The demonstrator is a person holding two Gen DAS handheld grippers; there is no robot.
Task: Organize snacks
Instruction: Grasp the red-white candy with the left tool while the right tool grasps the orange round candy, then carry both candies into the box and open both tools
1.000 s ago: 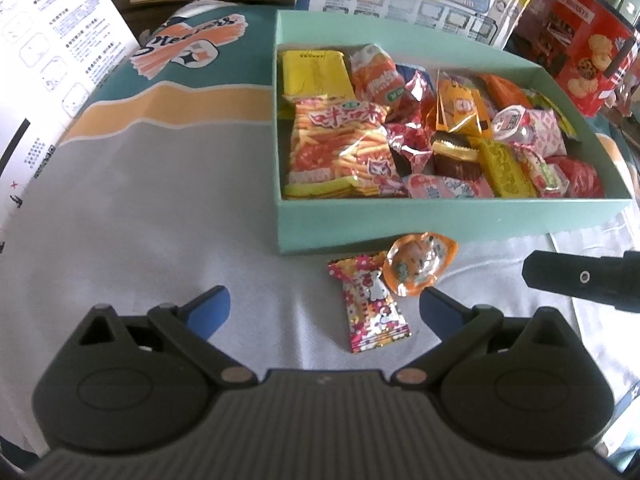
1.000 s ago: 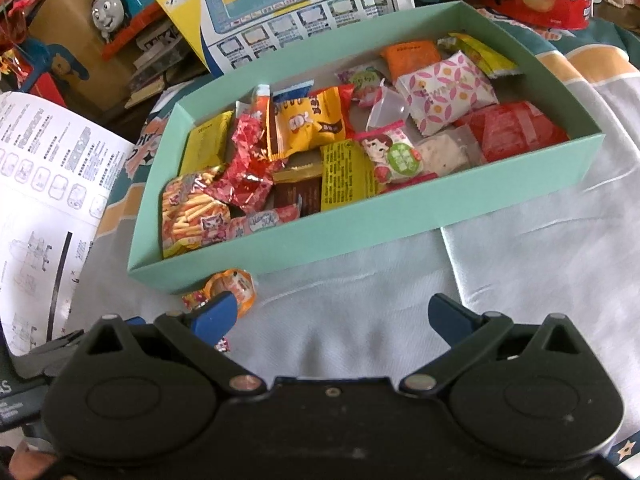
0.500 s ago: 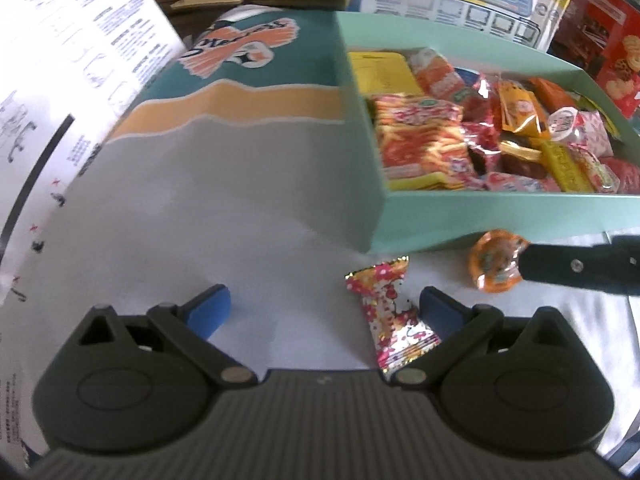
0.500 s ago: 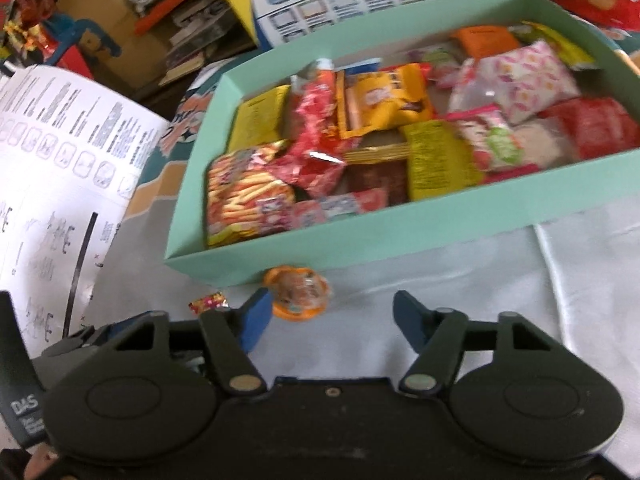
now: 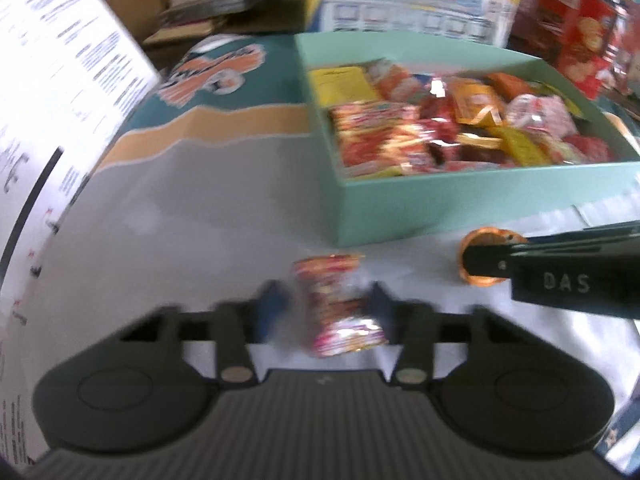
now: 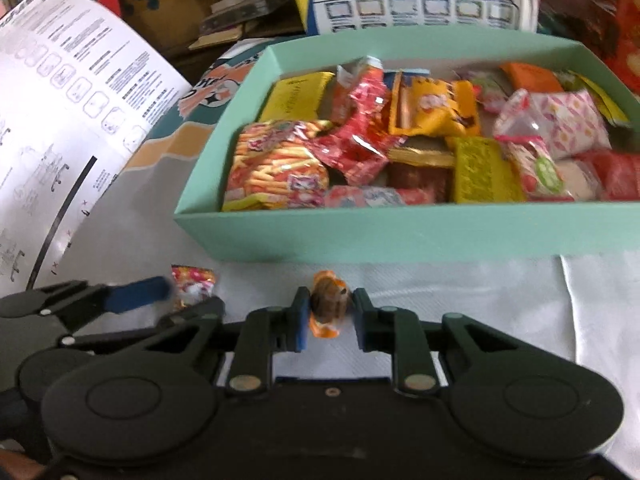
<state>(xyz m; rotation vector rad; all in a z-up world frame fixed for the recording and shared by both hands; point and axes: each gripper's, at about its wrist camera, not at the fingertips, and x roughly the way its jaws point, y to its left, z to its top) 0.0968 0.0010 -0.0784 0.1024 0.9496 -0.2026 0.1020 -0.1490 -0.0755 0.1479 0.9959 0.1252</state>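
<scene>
On the bench, just before the green box [image 6: 400, 236], an orange jelly cup [image 6: 328, 308] is clamped in the right hand-held gripper [image 6: 329, 322]. The left hand-held gripper [image 5: 326, 310] is being closed around a candy packet [image 5: 340, 308]; both should be lifted only once firmly pinched.

The left claw [image 5: 326, 308] was closing its blurred jaws around a red patterned candy wrapper [image 5: 338, 304] lying on the white cloth [image 5: 192, 232]. To its right, the right claw [image 5: 480, 266] reached over an orange round snack [image 5: 486, 236], just before the mint-green box [image 5: 440, 204] crammed with packets.
</scene>
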